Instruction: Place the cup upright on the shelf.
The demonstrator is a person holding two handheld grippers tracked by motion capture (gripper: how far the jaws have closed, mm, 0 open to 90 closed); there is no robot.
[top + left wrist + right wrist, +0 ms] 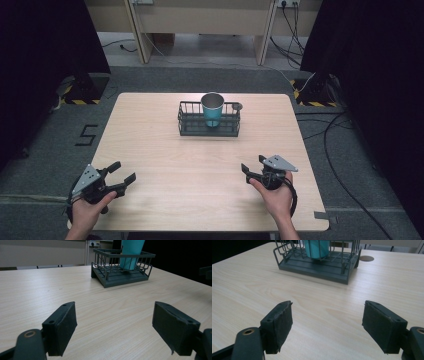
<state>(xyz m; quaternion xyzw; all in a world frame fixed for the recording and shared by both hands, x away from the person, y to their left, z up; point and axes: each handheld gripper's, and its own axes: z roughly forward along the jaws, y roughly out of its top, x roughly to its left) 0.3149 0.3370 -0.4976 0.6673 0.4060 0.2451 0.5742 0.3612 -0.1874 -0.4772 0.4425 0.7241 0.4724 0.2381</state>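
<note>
A teal cup [213, 109] with a metal rim stands upright inside a dark grey wire basket [187, 123] at the far middle of the wooden table [165, 165]. My left gripper [122, 172] rests low at the near left, open, nothing between its jaws. In its own view the basket [120, 277] and cup [131, 252] lie ahead to the right. My right gripper [254, 167] sits at the near right, open and empty. Its view has the basket [322, 267] and cup [316, 248] straight ahead.
A round cable hole [237, 106] in the tabletop lies just right of the basket, also seen as a hole [366, 258] in the right gripper view. Black curtains flank both sides. Cables [340, 150] run over the floor right of the table.
</note>
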